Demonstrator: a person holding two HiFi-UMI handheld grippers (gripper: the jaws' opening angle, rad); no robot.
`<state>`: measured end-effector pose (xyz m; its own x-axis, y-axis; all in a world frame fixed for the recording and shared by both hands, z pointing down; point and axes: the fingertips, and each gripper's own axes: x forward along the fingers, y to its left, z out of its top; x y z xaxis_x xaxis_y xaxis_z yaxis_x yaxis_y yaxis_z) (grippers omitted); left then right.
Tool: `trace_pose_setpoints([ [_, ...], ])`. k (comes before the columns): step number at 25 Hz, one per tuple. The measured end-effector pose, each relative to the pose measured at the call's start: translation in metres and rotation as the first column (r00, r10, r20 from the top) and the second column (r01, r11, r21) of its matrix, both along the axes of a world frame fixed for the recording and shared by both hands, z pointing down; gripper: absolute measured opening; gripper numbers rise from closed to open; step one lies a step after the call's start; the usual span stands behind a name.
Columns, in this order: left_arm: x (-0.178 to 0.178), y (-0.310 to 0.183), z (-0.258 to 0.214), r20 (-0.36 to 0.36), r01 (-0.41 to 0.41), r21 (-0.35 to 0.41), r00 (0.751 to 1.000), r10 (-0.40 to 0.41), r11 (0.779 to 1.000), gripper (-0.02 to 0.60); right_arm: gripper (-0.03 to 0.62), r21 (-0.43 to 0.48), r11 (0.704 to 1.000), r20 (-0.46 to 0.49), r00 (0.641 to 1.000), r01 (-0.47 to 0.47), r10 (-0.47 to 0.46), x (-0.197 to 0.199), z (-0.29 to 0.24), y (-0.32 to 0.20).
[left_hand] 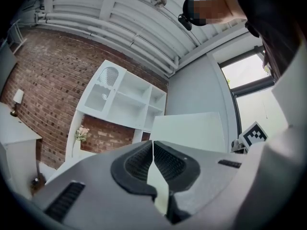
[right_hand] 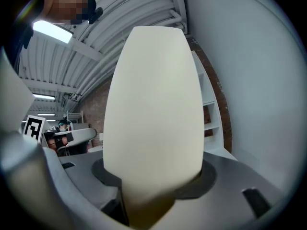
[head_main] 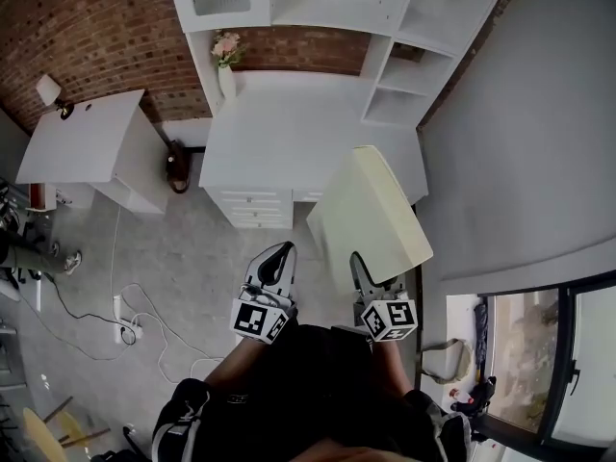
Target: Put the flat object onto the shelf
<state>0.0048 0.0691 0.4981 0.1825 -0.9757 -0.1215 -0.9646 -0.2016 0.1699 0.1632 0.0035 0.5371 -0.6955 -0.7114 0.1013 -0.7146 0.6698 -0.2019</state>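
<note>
The flat object (head_main: 371, 215) is a cream board with rounded corners, held out ahead of me above the floor near the desk's right end. My right gripper (head_main: 360, 268) is shut on its near edge. In the right gripper view the board (right_hand: 153, 104) rises from between the jaws of this gripper (right_hand: 148, 188) and fills the middle. My left gripper (head_main: 281, 252) hangs beside it, shut with nothing in it; its pads (left_hand: 144, 159) meet at the tip (left_hand: 153, 145). The white shelf unit (head_main: 385, 8) stands on the far side of the desk, against the brick wall. From the left gripper view I see both the shelf unit (left_hand: 124, 99) and the board (left_hand: 192, 131).
A white desk (head_main: 289, 133) with drawers stands below the shelf, with a vase of flowers (head_main: 227, 61) on it. A white side table (head_main: 87, 142) with a lamp (head_main: 48, 92) is at the left. Cables (head_main: 115, 311) lie on the floor. A grey wall (head_main: 520, 142) runs along the right.
</note>
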Motion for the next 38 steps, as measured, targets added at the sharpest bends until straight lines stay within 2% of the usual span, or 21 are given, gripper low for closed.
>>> trace_pose_setpoints([
  [8,-0.089,-0.067,-0.005,-0.016,0.01,-0.001,1.0,-0.01,1.0,0.015,0.281,0.024,1.0,0.002,1.0,0.004,-0.004,-0.082,-0.023,-0.063],
  [12,-0.112,-0.087,-0.004,-0.04,0.025,-0.007,0.999,-0.025,1.0,0.015,0.281,0.077,0.997,-0.016,1.0,0.005,-0.004,-0.099,-0.044,-0.092],
  [18,-0.141,-0.139,-0.003,-0.031,0.051,-0.01,0.998,-0.052,0.999,0.015,0.281,0.174,0.985,0.004,1.0,-0.002,0.002,-0.117,-0.078,-0.165],
  [24,-0.162,-0.204,-0.014,-0.018,0.081,0.008,0.997,-0.081,0.997,0.015,0.281,0.292,0.956,-0.021,1.0,0.011,-0.006,-0.134,-0.116,-0.238],
  [27,-0.169,-0.237,-0.028,-0.013,0.086,0.021,0.996,-0.085,0.996,0.015,0.281,0.378,0.925,-0.033,0.999,0.025,-0.013,-0.141,-0.151,-0.27],
  [33,-0.172,-0.292,-0.046,0.001,0.094,0.05,0.996,-0.094,0.994,0.015,0.281,0.551,0.834,-0.074,0.997,0.03,0.012,-0.153,-0.212,-0.328],
  [36,-0.174,-0.307,-0.046,-0.003,0.102,0.047,0.995,-0.102,0.994,0.015,0.281,0.63,0.776,-0.102,0.994,0.032,0.041,-0.161,-0.238,-0.347],
  [38,-0.175,-0.314,-0.044,0.001,0.101,0.042,0.995,-0.101,0.994,0.015,0.281,0.688,0.723,-0.162,0.984,0.058,0.075,-0.169,-0.252,-0.358],
])
